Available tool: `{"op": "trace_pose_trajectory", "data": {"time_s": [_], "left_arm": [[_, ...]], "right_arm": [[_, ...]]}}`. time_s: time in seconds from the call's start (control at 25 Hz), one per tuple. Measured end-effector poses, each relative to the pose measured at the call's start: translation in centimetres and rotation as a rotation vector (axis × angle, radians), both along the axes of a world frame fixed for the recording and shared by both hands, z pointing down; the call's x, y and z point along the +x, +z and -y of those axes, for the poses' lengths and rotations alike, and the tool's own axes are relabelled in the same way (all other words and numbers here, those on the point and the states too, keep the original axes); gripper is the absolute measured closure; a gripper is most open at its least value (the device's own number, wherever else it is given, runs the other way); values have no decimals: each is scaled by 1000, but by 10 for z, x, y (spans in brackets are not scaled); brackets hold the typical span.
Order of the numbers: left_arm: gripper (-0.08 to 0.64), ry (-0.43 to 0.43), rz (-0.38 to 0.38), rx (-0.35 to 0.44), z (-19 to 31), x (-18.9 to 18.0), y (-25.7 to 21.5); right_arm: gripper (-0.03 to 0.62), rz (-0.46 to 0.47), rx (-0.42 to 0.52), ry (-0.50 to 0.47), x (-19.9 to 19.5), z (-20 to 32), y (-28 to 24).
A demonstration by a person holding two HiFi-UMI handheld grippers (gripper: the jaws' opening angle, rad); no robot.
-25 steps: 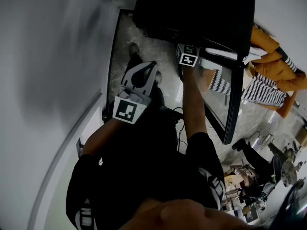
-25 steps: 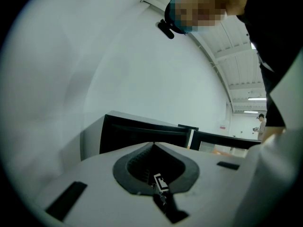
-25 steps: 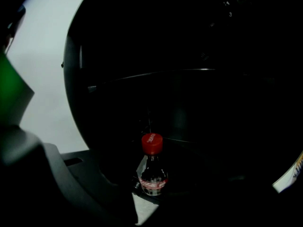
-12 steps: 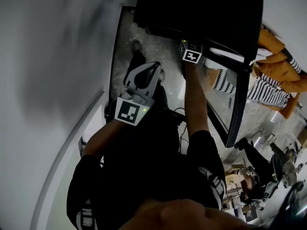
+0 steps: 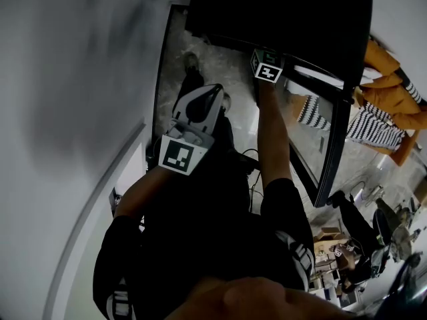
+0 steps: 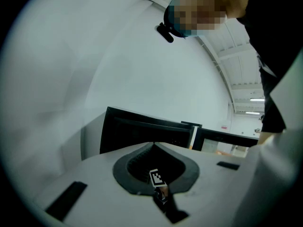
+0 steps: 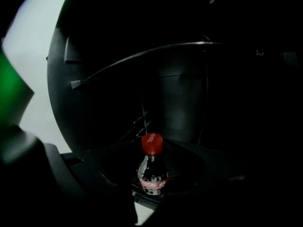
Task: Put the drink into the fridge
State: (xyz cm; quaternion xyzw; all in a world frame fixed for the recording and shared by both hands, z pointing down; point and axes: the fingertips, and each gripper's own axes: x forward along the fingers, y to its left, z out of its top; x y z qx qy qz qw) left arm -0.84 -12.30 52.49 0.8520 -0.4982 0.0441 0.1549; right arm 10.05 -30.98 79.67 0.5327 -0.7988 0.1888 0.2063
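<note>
Our left gripper (image 5: 200, 105) waits clenched and empty, at 9 o'clock of the right arm. The right gripper (image 7: 151, 176) grasps the drink (image 7: 152, 167) upright at the mouth of the dark fridge (image 5: 280, 12), at 12 o'clock. We should lower it slowly and straight, clear of the door (image 5: 333, 145) at 3 o'clock. Since a second ago the right gripper has crept deeper; the left has stayed.

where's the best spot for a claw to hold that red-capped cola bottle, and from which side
Take the bottle by its wide lower body at the label band, coming in from the side while it stands upright. Above that the shoulder tapers to a thin neck and a small red cap, which would likely slip or tip. The right claw holds it this way inside the dark fridge.
</note>
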Motion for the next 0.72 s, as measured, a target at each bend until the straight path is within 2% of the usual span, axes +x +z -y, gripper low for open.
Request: {"op": "trace_pose_trajectory", "data": {"time_s": [0.72], "left_arm": [[555, -5, -11, -13, 1, 1, 4]], "right_arm": [[468, 2, 32, -13, -5, -3, 5]]}}
